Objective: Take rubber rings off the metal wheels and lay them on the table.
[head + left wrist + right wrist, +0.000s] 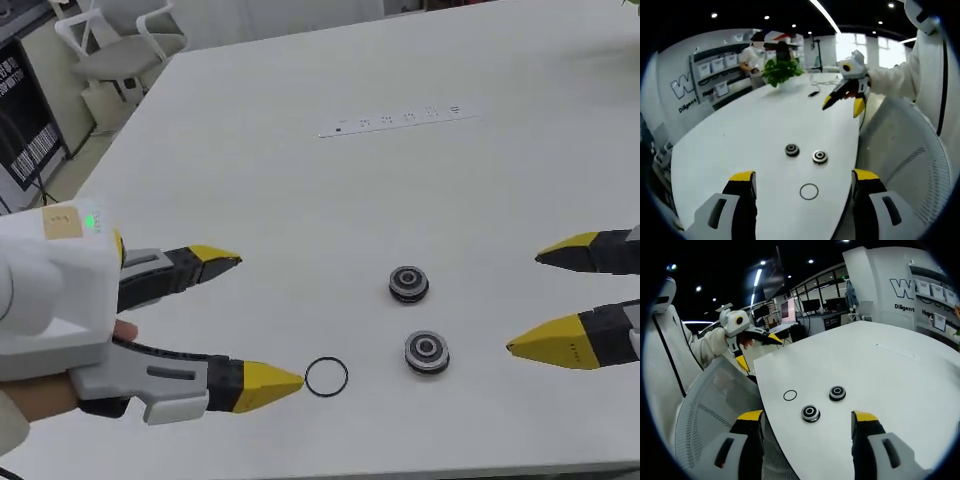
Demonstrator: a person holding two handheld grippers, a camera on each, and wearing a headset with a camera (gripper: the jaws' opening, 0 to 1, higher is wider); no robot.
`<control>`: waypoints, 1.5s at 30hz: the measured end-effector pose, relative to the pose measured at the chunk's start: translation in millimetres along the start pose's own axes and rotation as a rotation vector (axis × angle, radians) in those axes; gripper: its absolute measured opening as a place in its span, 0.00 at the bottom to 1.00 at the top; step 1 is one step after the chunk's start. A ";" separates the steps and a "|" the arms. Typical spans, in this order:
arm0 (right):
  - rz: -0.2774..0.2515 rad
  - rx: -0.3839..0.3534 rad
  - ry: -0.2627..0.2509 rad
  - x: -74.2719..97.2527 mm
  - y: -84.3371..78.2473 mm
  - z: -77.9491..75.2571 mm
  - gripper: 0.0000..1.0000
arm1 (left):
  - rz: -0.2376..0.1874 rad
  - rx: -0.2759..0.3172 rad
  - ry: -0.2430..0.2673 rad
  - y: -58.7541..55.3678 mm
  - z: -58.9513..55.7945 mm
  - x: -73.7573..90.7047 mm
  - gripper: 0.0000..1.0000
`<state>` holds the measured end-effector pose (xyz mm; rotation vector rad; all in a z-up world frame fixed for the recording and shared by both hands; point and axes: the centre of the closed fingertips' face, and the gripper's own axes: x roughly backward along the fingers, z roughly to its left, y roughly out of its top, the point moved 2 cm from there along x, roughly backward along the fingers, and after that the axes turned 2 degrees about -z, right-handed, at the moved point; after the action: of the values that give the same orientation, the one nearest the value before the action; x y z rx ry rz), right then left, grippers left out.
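Left gripper (270,320) and right gripper (522,303) gape empty flanking one rubber ring (326,377), two metal wheels (408,284) (427,352).

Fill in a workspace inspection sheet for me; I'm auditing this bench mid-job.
Surface: white table, mostly bare.
Job's things: far metal wheel and near metal wheel lie flat, apart from each other. One rubber ring lies loose on the table.
Clutter: flush socket strip; potted plant at the table's far end.
Grippers: left tongs open and empty, one tip close to the ring, contact unclear. Right tongs open and empty, beside the wheels.
Cables: nothing seen.
Surroundings: office chair; wall shelves with a person standing nearby.
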<state>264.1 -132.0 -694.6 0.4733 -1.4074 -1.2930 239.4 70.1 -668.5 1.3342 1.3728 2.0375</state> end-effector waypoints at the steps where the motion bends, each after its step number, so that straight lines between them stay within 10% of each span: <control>1: -0.002 -0.005 0.000 0.9 -2.9 -1.1 0.67 | -0.007 -0.002 -0.002 4.1 -1.2 -2.4 0.79; 13: -0.019 -0.037 0.052 -5.6 -20.7 -9.9 0.65 | -0.058 -0.016 -0.019 36.8 -13.1 -25.2 0.75; 33: -0.035 -0.049 0.115 -19.6 -48.9 -23.7 0.53 | -0.030 -0.072 -0.108 57.7 -33.9 -88.6 0.62; 45: -0.033 -0.055 0.164 -39.1 -47.7 -25.9 0.46 | 0.017 -0.079 -0.155 35.4 -37.2 -121.7 0.50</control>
<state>281.4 -125.5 -758.9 0.5545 -1.2292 -1.2859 276.1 -51.8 -703.4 1.4397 1.2054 1.9332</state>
